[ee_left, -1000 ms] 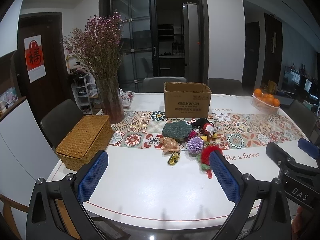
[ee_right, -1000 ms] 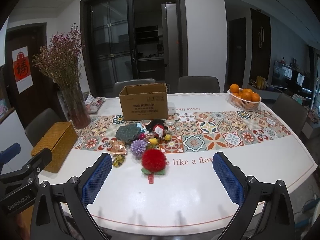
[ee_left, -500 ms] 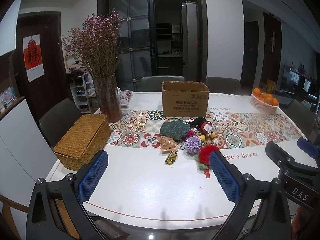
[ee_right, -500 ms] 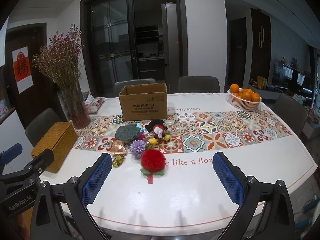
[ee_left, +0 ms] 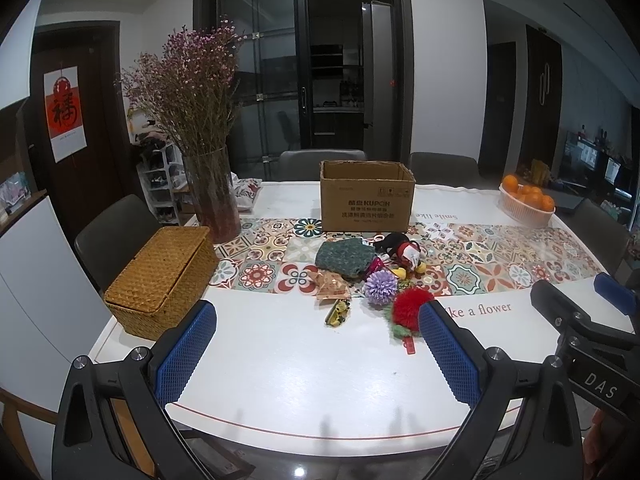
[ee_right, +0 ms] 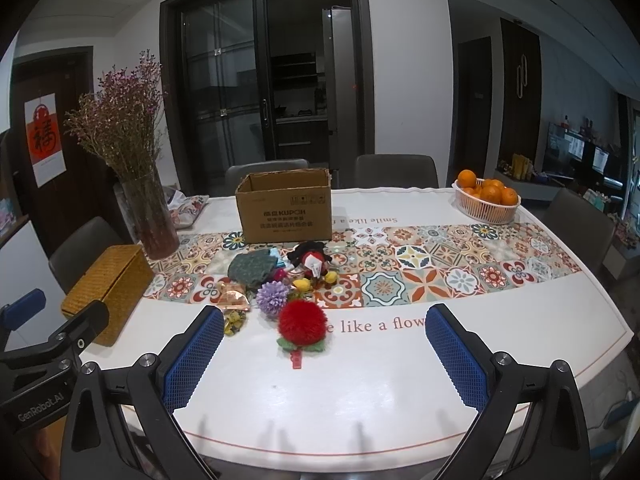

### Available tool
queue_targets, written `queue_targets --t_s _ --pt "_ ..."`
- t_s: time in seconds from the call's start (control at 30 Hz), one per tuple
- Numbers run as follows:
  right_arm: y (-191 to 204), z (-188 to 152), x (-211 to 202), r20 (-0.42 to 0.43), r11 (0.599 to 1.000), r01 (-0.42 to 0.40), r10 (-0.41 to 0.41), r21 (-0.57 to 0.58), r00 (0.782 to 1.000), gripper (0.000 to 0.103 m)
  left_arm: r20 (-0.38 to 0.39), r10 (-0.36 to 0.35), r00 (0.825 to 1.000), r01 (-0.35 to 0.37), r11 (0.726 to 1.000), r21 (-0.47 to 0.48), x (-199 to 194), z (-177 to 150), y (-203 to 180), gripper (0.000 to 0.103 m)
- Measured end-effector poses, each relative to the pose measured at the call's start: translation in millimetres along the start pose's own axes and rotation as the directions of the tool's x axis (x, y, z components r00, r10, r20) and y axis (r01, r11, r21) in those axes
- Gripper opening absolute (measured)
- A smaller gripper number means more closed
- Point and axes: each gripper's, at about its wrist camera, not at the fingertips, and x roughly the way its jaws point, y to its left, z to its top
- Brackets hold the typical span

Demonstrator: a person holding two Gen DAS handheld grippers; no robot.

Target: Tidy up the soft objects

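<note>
A heap of soft toys lies mid-table: a red pompom (ee_right: 301,322) nearest, a purple pompom (ee_right: 272,296), a green knitted pouch (ee_right: 249,269), a black-and-red plush (ee_right: 310,258), and small yellow pieces (ee_right: 303,283). Behind them stands an open cardboard box (ee_right: 285,211). The heap shows in the left wrist view too, with the red pompom (ee_left: 406,308) and box (ee_left: 366,201). My left gripper (ee_left: 318,354) and right gripper (ee_right: 325,356) are both open and empty, held above the table's near edge, short of the toys.
A closed wicker box (ee_left: 162,280) sits at the table's left edge. A glass vase of dried flowers (ee_left: 212,200) stands behind it. A basket of oranges (ee_right: 486,198) is at the far right. Chairs surround the white table (ee_right: 360,392).
The left wrist view has drifted slightly, so the table contents sit a little more to the left. The right view is nearly unchanged. Both grippers stay open.
</note>
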Motion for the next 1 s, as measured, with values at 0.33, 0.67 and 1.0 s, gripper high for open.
queue_targets --t_s 0.33,0.67,1.0 --pt "-3 1 -4 0.004 1.0 -0.004 0.004 -0.002 1.0 0.102 0.001 -0.002 1.0 0.002 1.0 0.0 -1 0 1 0.103" --pt "-6 2 -5 0.003 1.0 -0.003 0.003 0.0 1.0 0.102 -0.007 -0.011 1.0 0.011 1.0 0.001 1 3 2 0.103" --pt "-6 4 1 -0.013 1.0 -0.001 0.001 -0.003 1.0 0.102 -0.02 -0.021 1.0 0.021 1.0 0.002 11 2 4 0.103"
